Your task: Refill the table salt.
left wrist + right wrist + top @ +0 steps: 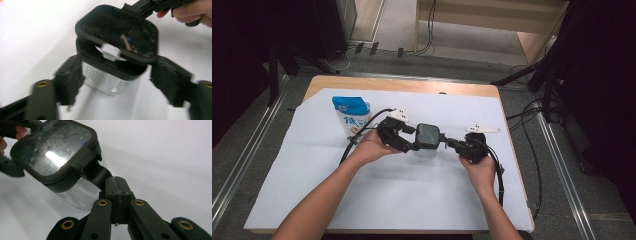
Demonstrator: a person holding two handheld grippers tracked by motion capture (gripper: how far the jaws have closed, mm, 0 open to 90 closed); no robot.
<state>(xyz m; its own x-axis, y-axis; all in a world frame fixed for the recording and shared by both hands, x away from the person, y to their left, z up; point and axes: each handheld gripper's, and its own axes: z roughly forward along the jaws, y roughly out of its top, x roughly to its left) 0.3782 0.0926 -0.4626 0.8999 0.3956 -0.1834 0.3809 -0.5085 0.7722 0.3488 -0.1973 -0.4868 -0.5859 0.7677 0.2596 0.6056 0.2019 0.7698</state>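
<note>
Clear plastic forms the body of the container [426, 150], which stands near the middle of the white sheet [362, 200] on the table, capped by a dark lid [117, 32] with a see-through window. The right gripper [451, 143] comes in from the right, its jaws pressed together on a tab at the lid's edge, as the right gripper view shows. The left gripper [411, 142] reaches in from the left; its jaws stand spread on either side of the container body, close to it but, as far as the blurred left gripper view tells, not yet pressing. A small white flap [110, 52] sits raised on the lid.

The step in hand looks like bracing the container so the lid can be worked open. The next move calls for the left jaws to close firmly on the clear body while the right pulls at the tab.

Through the window some dark contents with pale bits show; what they are I cannot tell. A blue-and-white pouch [352, 114] stands far left.
</note>
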